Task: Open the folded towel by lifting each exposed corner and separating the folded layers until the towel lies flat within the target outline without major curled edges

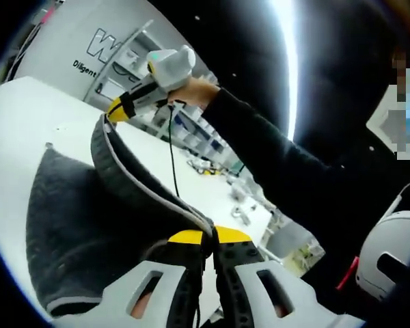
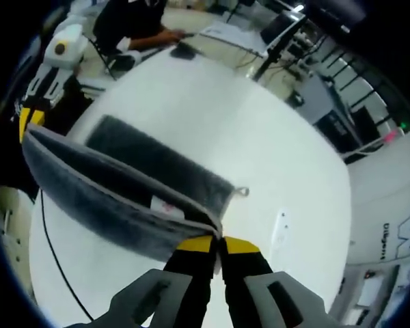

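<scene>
A dark grey towel (image 1: 68,225) with a pale trimmed edge is held up between both grippers over the white table (image 1: 27,116). In the left gripper view, my left gripper (image 1: 209,240) is shut on one end of the raised edge. That edge arcs up to my right gripper (image 1: 115,108), which a person's hand (image 1: 199,90) holds. In the right gripper view, my right gripper (image 2: 219,244) is shut on the towel's corner. The taut edge runs left to my left gripper (image 2: 29,117). The towel's lower part (image 2: 150,160) lies on the table (image 2: 280,137), with a small hanging loop (image 2: 242,192) at its corner.
A thin black cable (image 2: 55,256) trails across the table below the towel. A person (image 2: 133,24) sits at the table's far side near a dark flat object (image 2: 184,49). Shelving and clutter (image 1: 191,137) stand beyond the table, and a white rounded object (image 1: 396,253) is at the right.
</scene>
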### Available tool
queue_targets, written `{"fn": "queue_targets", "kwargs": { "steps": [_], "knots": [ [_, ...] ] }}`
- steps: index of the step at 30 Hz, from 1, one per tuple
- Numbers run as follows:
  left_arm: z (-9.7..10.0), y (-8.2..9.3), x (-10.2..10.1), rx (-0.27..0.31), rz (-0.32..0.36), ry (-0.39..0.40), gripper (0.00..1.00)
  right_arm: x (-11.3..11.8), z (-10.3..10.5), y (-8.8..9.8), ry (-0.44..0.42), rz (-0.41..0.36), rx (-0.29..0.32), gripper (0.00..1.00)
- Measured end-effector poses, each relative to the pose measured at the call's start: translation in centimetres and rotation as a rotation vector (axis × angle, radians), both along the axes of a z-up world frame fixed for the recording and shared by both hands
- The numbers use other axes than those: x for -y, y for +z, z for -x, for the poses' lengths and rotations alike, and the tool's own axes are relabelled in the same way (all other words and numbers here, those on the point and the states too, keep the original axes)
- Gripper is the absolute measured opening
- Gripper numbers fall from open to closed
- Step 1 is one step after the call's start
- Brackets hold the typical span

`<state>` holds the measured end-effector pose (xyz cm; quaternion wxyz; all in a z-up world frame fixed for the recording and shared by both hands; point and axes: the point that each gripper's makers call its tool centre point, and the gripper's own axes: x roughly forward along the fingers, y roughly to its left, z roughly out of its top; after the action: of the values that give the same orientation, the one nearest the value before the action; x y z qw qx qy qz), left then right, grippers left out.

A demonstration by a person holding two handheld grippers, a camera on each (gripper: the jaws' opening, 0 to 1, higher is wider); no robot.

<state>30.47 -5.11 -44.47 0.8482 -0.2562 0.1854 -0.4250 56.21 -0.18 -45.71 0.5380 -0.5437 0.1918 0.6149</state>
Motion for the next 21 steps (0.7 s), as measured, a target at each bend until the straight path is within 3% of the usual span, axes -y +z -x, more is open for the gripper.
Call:
{"fn": "queue_targets", "kwargs": {
  "steps": [21],
  "knots": [
    [-0.1, 0.1, 1.2, 0.012, -0.004, -0.027, 0.02, 1.3, -0.1, -0.5, -0.014, -0.013, -0.001, 0.0]
  ]
}}
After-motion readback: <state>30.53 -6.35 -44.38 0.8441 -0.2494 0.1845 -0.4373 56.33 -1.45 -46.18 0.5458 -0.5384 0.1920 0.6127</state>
